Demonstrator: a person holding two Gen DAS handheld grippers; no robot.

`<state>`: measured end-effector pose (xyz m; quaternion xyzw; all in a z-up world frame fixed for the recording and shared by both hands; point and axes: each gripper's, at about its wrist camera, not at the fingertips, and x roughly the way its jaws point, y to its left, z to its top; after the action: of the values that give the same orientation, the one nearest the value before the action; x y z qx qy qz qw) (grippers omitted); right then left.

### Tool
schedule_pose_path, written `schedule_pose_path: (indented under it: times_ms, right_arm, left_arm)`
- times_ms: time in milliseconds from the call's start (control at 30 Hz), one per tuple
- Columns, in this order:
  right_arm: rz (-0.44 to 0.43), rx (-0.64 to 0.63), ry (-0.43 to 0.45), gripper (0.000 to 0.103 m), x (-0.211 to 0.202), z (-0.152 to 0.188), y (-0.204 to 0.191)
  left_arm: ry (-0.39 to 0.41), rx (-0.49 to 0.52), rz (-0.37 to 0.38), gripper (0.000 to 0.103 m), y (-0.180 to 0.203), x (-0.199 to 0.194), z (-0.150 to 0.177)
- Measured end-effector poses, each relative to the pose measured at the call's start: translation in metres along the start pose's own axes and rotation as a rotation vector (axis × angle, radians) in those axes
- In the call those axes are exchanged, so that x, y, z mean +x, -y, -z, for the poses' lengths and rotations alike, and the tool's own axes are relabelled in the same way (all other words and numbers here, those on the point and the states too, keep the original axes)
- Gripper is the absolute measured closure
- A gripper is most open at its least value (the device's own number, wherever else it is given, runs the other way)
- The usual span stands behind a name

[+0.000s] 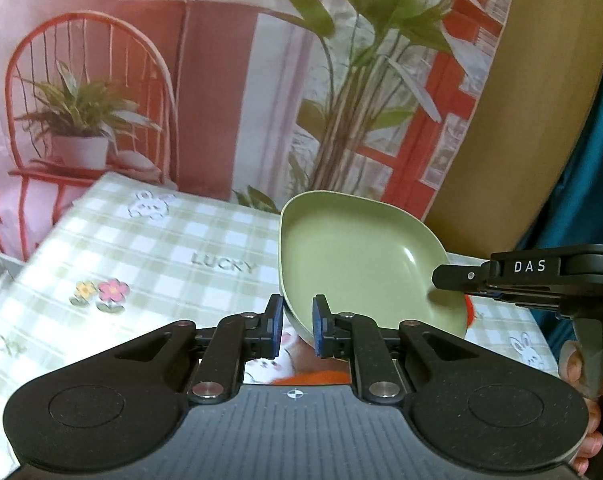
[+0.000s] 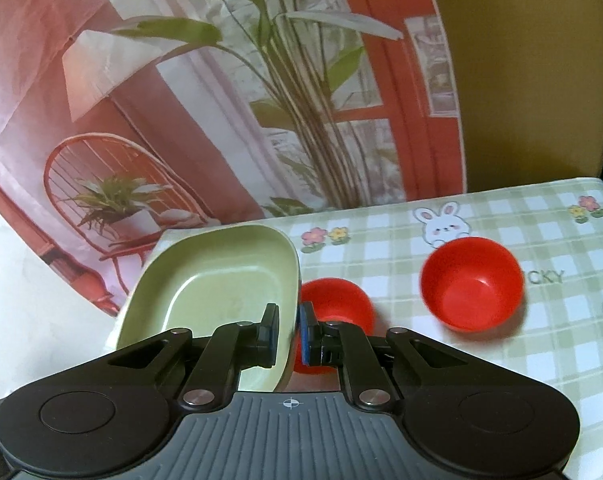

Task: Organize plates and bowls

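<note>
Right now I am carrying the pale green squarish plastic plate [image 1: 353, 260] above the table [image 1: 153, 256], tilted, with both tools on it. My left hand-held gripper [image 1: 297, 330] is nearly closed, its blue pads pinching the plate's near rim; my right hand-held gripper [image 2: 288, 334] is likewise nearly closed, clamped on the opposite edge. Judging by the task, the plate is mid-transfer, and the next move calls for levelling it and choosing a spot clear of the bowls. Only the right wrist view shows where those stand: a small red plastic bowl [image 2: 341, 300] just beyond the plate's edge, and a larger red plastic bowl [image 2: 472, 283] farther right. The left wrist view shows my right tool reaching in, and bare checked cloth.
</note>
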<state>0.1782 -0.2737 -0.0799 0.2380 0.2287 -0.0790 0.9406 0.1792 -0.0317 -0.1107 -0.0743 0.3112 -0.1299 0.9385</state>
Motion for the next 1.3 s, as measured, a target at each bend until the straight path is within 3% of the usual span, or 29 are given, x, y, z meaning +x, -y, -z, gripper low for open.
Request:
schedule_pose_path:
  times_ms: [433, 633, 1300]
  right_arm:
    - [0.034, -0.014, -0.031, 0.092, -0.011, 0.035, 0.02]
    - [0.038, 0.0, -0.054, 0.092, -0.01, 0.051, 0.026]
    - [0.051, -0.03, -0.13, 0.091, 0.016, 0.09, 0.012]
  left_arm:
    - [-0.05, 0.003, 0.061, 0.086, 0.006, -0.004, 0.032]
    - [-0.082, 0.05, 0.077, 0.085, 0.008, -0.009, 0.05]
    - [-0.168, 0.006, 0.047, 0.085, -0.014, -0.008, 0.082]
